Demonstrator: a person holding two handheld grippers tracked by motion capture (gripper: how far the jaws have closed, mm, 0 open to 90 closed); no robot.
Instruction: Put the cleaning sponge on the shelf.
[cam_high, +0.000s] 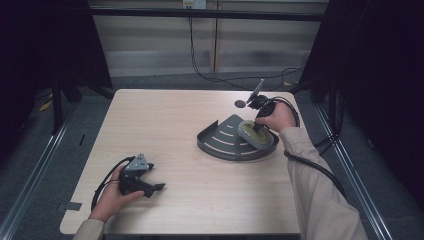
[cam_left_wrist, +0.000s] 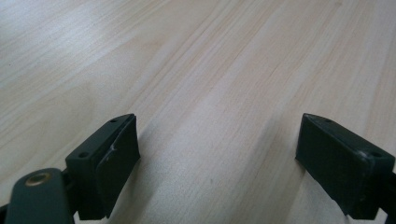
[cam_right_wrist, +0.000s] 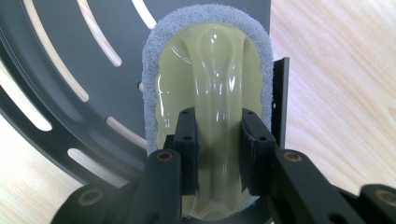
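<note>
A dark grey quarter-round shelf (cam_high: 225, 140) with slots lies on the right half of the table. On its right part rests an oval scrubber (cam_high: 255, 135) with a pale green glossy handle (cam_right_wrist: 210, 84) and a grey-white pad rim (cam_right_wrist: 154, 51). My right gripper (cam_high: 258, 125) points down onto it, and its jaws are shut on the handle's raised ridge (cam_right_wrist: 218, 154). The slotted shelf plate (cam_right_wrist: 60, 70) lies under the scrubber. My left gripper (cam_high: 150, 186) rests at the table's front left, held in a hand, open (cam_left_wrist: 217, 158) over bare wood with nothing between the jaws.
The light wood table (cam_high: 165, 130) has a small dark round hole (cam_high: 240, 104) near its far right. Black cables (cam_high: 210, 75) trail over the floor behind. Dark frame posts stand at both sides.
</note>
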